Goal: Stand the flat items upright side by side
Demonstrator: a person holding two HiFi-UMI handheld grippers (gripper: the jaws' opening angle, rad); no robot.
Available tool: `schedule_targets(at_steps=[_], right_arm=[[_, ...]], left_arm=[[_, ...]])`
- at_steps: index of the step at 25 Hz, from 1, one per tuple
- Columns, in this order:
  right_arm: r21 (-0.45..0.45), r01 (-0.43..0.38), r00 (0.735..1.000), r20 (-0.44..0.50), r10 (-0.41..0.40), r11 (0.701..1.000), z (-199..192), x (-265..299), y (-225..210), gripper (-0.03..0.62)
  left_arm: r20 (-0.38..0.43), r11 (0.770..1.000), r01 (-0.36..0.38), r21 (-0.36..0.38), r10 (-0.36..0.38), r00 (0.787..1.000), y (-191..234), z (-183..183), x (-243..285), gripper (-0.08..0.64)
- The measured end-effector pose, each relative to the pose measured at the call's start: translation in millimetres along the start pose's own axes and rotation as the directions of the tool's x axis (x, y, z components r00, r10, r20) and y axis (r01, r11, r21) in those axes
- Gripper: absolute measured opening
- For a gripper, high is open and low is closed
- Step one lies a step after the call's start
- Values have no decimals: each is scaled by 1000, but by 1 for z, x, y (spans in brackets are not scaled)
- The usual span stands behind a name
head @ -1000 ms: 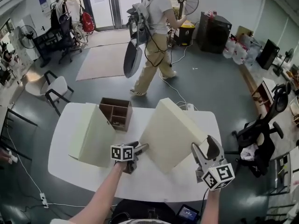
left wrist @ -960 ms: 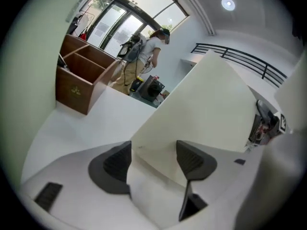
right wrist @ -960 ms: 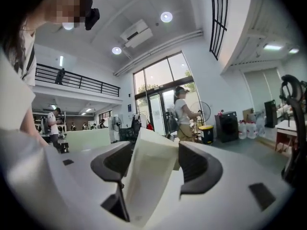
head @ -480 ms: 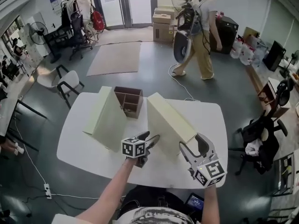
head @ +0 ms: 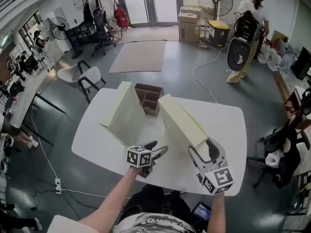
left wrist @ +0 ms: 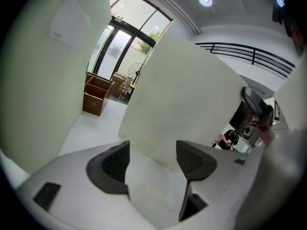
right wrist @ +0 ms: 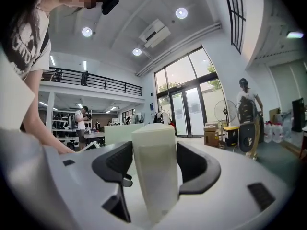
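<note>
Two cream flat slabs stand upright on the white table [head: 97, 140], roughly side by side with a gap between them. The left slab [head: 121, 114] stands free. My right gripper [head: 200, 147] is shut on the near end of the right slab [head: 181, 122]; the right gripper view shows that slab [right wrist: 156, 176] filling the space between both pads. My left gripper [head: 158, 148] hovers low in the gap near the front edge, its jaws opening with nothing between them. The left gripper view has the left slab [left wrist: 38, 80] and the right slab [left wrist: 187, 95] on either side of the gripper [left wrist: 152, 159].
A brown wooden box [head: 149, 98] with compartments sits at the table's far edge between the slabs, also in the left gripper view [left wrist: 96, 95]. A person [head: 248, 38] stands far right on the floor. Chairs [head: 85, 76] stand left, and an office chair [head: 284, 144] right.
The right slab went from leaning to standing upright with my right gripper still on its near end. The left gripper stayed in the gap. The person behind walked to the right.
</note>
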State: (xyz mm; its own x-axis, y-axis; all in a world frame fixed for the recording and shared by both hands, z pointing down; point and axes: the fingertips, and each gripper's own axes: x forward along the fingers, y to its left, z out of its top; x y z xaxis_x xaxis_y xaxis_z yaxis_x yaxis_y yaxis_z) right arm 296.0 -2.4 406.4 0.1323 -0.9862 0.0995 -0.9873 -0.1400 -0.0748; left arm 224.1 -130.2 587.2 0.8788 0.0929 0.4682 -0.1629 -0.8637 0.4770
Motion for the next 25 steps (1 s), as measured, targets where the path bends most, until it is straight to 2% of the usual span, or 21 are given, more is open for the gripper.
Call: schedule_targets(at_steps=[4, 9, 11, 13, 17, 25], right_arm=[[-16, 16, 996, -86, -17, 1000, -41, -5, -9, 295], [122, -36, 990, -131, 52, 992, -98, -2, -20, 307], [97, -63, 982, -170, 79, 993, -111, 4, -18, 303], [58, -62, 979, -193, 72, 996, -115, 8, -16, 282], [69, 28, 978, -208, -13, 997, -114, 21, 1, 276], [86, 223, 948, -252, -196, 971, -125, 62, 94, 272]], left_arm=[[-14, 999, 0, 32, 1, 1000, -6, -14, -34, 298], [-39, 998, -6, 69, 9, 999, -3, -37, -71, 298], [-49, 997, -25, 74, 29, 998, 3, -47, -86, 298], [-51, 997, -39, 72, 42, 998, 12, -54, -102, 298], [-30, 995, -58, 79, 61, 998, 39, -52, -137, 298], [7, 989, -22, 146, 21, 1000, 97, -39, -192, 304]])
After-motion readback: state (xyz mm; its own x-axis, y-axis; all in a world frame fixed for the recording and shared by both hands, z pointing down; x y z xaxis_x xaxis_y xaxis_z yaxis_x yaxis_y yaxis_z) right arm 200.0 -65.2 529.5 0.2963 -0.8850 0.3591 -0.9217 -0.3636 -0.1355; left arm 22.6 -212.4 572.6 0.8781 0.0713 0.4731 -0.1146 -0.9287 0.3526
